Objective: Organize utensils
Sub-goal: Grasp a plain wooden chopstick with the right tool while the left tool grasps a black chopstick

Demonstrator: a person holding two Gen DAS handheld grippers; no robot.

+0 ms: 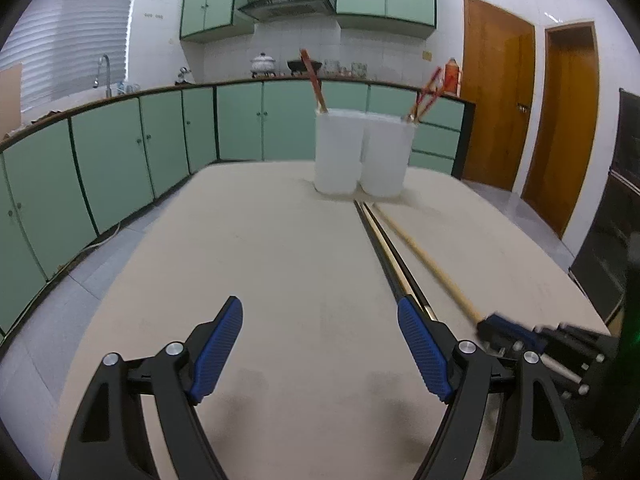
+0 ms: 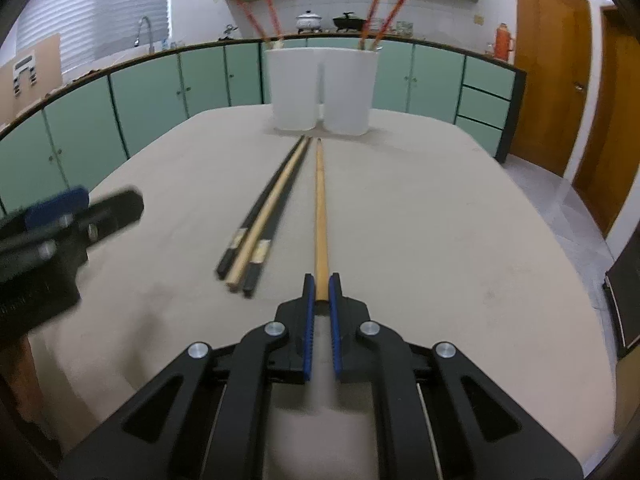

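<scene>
A light wooden chopstick (image 2: 320,208) lies on the beige table (image 2: 440,240), pointing at two white holders (image 2: 322,92) at the far end. My right gripper (image 2: 321,286) is shut on its near end. Left of it lie two black chopsticks (image 2: 276,200) with another pale wooden one (image 2: 266,220) between them. Red chopsticks (image 2: 372,12) stand in both holders. In the left wrist view, my left gripper (image 1: 320,320) hangs open over bare table, the black chopsticks (image 1: 384,248) running past its right finger. The right gripper (image 1: 516,332) shows there, blurred, on the wooden chopstick (image 1: 428,264).
The white holders (image 1: 364,152) stand side by side at the table's far edge. Green kitchen cabinets (image 1: 120,148) run behind and to the left, with a sink tap (image 1: 105,72). Wooden doors (image 1: 496,92) are on the right. The left gripper (image 2: 64,216) appears blurred at the left.
</scene>
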